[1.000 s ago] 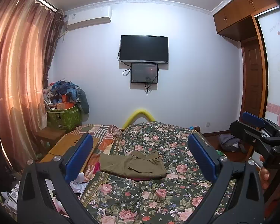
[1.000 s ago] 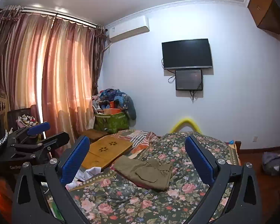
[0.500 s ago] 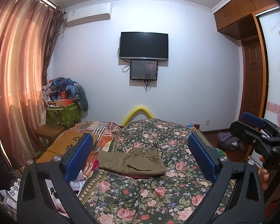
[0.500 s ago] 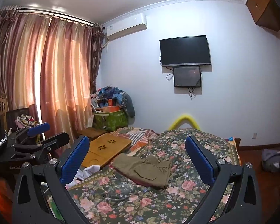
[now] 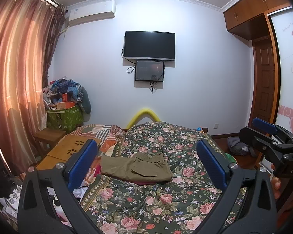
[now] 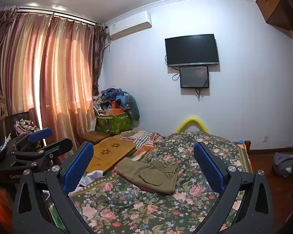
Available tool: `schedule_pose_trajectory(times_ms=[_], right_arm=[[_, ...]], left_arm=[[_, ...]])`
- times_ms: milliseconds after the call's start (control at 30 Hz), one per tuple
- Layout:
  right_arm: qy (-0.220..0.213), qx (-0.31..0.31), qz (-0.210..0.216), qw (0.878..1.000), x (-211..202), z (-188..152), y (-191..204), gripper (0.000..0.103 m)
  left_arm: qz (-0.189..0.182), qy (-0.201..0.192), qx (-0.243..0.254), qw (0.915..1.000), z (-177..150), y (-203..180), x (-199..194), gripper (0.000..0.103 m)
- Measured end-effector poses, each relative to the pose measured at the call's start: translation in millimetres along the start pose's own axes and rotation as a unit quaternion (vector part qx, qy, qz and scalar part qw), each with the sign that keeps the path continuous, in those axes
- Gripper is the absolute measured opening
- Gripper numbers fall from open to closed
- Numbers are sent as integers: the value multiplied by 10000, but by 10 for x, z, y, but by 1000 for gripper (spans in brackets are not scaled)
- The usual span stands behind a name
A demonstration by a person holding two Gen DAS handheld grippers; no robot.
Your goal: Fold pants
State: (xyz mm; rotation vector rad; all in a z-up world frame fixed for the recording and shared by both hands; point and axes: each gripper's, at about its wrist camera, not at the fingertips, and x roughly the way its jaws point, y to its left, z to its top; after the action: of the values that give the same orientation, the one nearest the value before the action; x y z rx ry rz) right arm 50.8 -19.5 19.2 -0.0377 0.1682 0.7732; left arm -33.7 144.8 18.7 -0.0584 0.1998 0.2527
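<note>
- Filling the lower half of both views: floral bedspread (image 5: 166,198), rumpled, rising to a hump at the far end.
- Hanging at the left: pink-orange curtains (image 6: 54,81), backlit.
- Mounted on the far wall: dark TV (image 5: 150,45), with a smaller screen just beneath it.
- Lying on the bed's left side: wooden lap tray (image 6: 109,155), beside a striped blanket.
- Resting mid-bed on the bedspread: olive pants (image 5: 135,167), folded into a compact rectangle, waistband toward the far wall, something reddish peeking from under the near edge.
- Held above the near end of the bed, level, pointing at the far wall: left gripper (image 5: 146,163), blue pads spread wide, grasping nothing, well clear of the pants.
- Alongside, same pose: right gripper (image 6: 143,164), pads equally splayed, nothing between them, pants framed in the gap but untouched.
- Glimpsed at the left view's right edge: fingertips behind the right gripper's body.
</note>
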Motion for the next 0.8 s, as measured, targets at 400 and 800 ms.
schedule_pose_trajectory(times_ms=[400, 800], right_arm=[[52, 29, -28, 10000, 33, -25, -23, 102], [54, 58, -49, 10000, 46, -39, -48, 102]], left_arm=[[-26, 18, -2, 10000, -19, -5, 31, 103], [-161, 123, -14, 9998, -60, 4, 86, 103]])
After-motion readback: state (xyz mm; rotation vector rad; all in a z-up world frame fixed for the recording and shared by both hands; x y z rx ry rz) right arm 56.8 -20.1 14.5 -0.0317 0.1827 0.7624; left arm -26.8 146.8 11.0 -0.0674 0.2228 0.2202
